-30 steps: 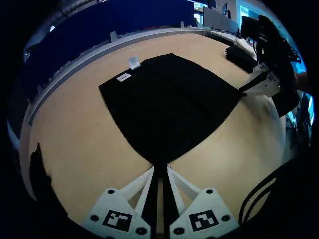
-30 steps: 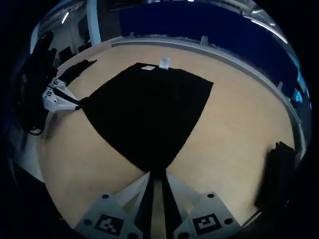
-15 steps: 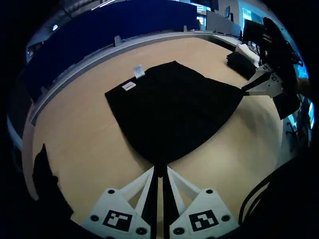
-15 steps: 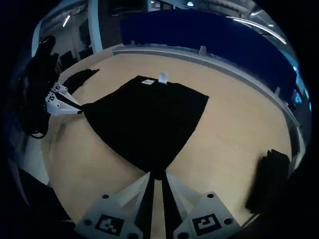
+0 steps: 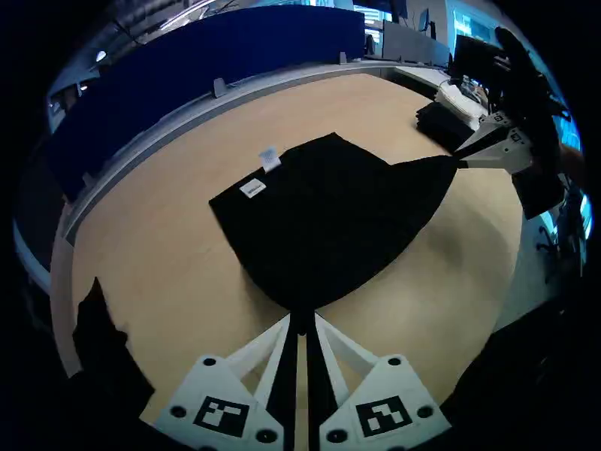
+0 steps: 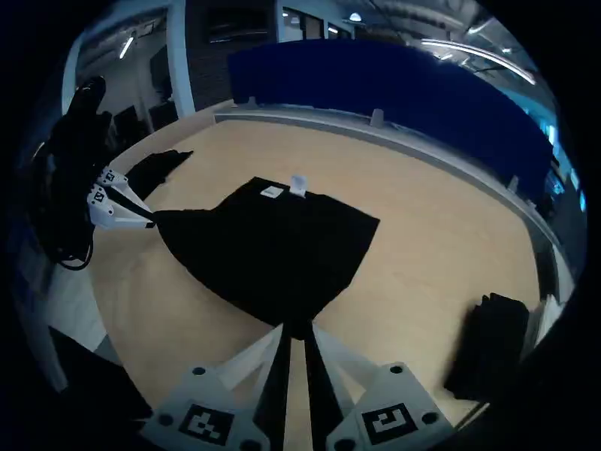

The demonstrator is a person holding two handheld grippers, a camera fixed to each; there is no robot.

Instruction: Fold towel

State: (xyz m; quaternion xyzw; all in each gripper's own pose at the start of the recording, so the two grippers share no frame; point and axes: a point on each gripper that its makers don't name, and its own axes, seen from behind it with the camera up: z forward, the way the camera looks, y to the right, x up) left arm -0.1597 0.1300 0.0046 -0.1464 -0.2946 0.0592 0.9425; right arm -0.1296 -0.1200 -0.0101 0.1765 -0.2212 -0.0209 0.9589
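Note:
A black towel (image 5: 330, 210) with white tags (image 5: 268, 158) lies on the wooden table, its near edge raised off the surface. My left gripper (image 5: 302, 322) is shut on the near corner of the towel in the left gripper view. Farther off at the right, the right gripper (image 5: 460, 159) pinches the other near corner. In the right gripper view, my right gripper (image 6: 295, 331) is shut on its corner of the towel (image 6: 278, 248), and the left gripper (image 6: 152, 219) holds the far-left corner. The towel's far edge with the tags (image 6: 298, 184) rests on the table.
A stack of dark folded cloth (image 5: 443, 120) sits at the far right in the left gripper view, and a dark pile (image 5: 101, 338) lies at the table's left edge. A blue partition (image 6: 391, 83) runs along the table's back. Another dark stack (image 6: 488, 346) sits at the right.
Both grippers have risen and drawn back with the towel's near corners. The near edge has lifted off the table, and the towel looks smaller and farther away.

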